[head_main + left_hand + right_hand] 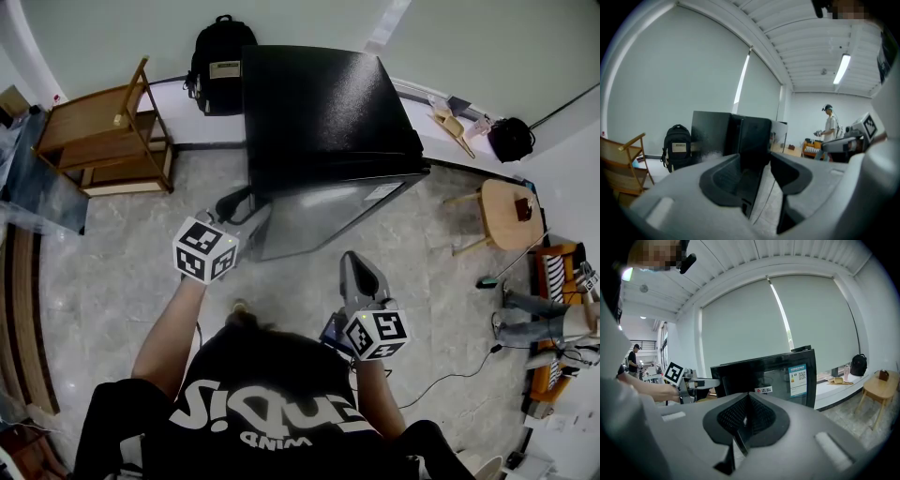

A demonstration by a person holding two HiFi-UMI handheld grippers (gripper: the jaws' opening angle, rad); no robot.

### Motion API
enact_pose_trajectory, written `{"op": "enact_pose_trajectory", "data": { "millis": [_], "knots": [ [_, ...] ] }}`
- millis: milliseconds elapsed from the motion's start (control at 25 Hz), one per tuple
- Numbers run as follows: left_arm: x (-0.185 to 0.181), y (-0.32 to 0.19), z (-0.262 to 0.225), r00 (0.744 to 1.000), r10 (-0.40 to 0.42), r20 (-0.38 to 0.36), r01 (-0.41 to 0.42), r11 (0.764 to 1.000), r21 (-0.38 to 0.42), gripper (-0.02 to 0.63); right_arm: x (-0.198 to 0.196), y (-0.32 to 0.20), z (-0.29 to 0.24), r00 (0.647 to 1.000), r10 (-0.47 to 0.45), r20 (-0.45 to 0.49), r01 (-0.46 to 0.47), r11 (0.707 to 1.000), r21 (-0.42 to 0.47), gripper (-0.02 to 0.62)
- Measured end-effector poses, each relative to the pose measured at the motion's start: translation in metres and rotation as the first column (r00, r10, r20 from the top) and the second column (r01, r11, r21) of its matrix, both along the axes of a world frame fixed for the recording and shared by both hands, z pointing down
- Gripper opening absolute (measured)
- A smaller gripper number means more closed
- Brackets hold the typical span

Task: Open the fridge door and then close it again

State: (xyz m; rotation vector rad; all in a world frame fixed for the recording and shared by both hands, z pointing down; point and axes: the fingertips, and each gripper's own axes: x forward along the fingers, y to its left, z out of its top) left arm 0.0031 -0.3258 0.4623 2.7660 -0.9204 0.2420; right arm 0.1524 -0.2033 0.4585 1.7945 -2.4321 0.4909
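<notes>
Take the hard, smooth door (pixel 328 211) of the heavy-looking fridge (pixel 323 103), on the floor by the wall, at its left edge, now between the wide-apart jaws of the left gripper (pixel 242 211), with the right gripper (pixel 356 267) closed and empty.

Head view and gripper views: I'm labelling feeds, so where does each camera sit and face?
Head view: on the person's head, looking steeply down on the black glossy boxy fridge; shows arms, torso, left gripper, right gripper.
Left gripper view: on the left gripper, looking along its open fingers at the door edge between them.
Right gripper view: on the right gripper, facing the fridge front over its closed fingers.
Shared: both gripper views see the fridge.
</notes>
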Motion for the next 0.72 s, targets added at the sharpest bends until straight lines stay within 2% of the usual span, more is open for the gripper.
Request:
{"op": "enact_pose_trajectory", "data": {
  "millis": [480, 720],
  "knots": [
    [0.004, 0.046, 0.000, 0.999, -0.037, -0.017, 0.037, 0.999, -0.009, 0.200, -0.004, 0.030, -0.006, 1.000, -0.012, 0.006, 0.012, 1.000, 0.017, -0.002],
    [0.011, 0.075, 0.000, 1.000, -0.019, -0.019, 0.019, 1.000, -0.019, 0.193, 0.006, 0.050, -0.008, 1.000, 0.007, 0.011, -0.007, 1.000, 0.025, -0.002]
  ]
}}
